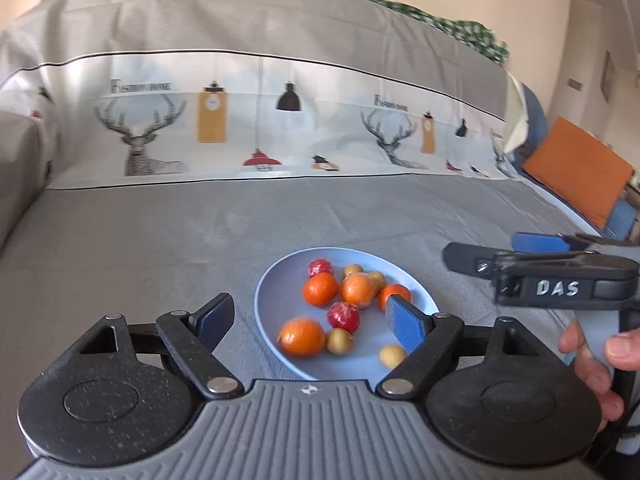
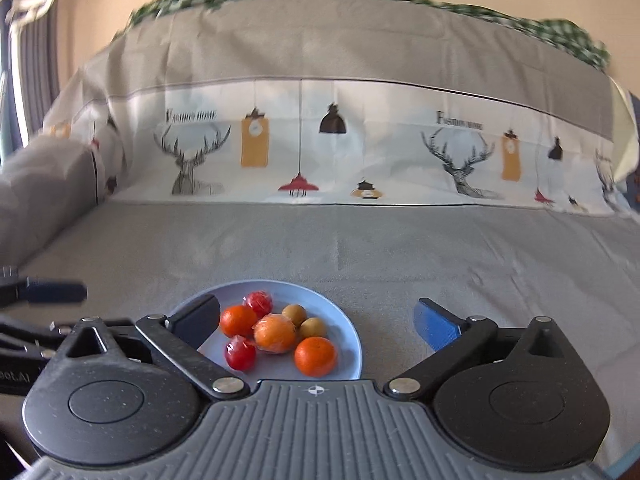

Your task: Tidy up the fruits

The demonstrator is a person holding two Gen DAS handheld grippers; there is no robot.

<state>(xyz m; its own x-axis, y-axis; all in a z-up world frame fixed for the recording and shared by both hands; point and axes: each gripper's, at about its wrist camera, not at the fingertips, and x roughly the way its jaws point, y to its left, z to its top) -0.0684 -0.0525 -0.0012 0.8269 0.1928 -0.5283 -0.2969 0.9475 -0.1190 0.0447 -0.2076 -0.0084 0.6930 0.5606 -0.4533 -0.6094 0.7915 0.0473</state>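
Both tongs are hovering low over a grey fabric-covered sofa seat (image 2: pixel 440 248), and neither is carrying anything. The left tongs (image 1: pixel 310 322) are standing wide apart, one blue pad reaching over the near rim of a round pale-blue plate (image 1: pixel 276 284) that is resting on the seat. The right tongs (image 2: pixel 318 322) are likewise spread wide, the left finger overlapping the plate's edge in its own view, the right finger over bare fabric; from the left camera the right tool is showing side-on at the right, gripped by a bare hand (image 1: pixel 596 364). All fruit in view is lying in the plate: four smooth orange mandarins (image 1: pixel 320 289), the centre one seemingly in clear wrap, two small red fruits in shiny film (image 1: pixel 343 317), and several small yellow-brown round fruits (image 1: pixel 340 341). They are sitting mixed, touching in a loose cluster, not grouped by kind. No second dish or container is appearing in either view, and no fruit is lying loose on the seat. Judging by this, either the gathering is already finished, or sorting has not yet begun; which one cannot be told. Motion blur is softening the fruit edges, so counts of the small ones are uncertain. Behind, a printed cloth with deer and lamps (image 2: pixel 320 140) is draping the backrest.
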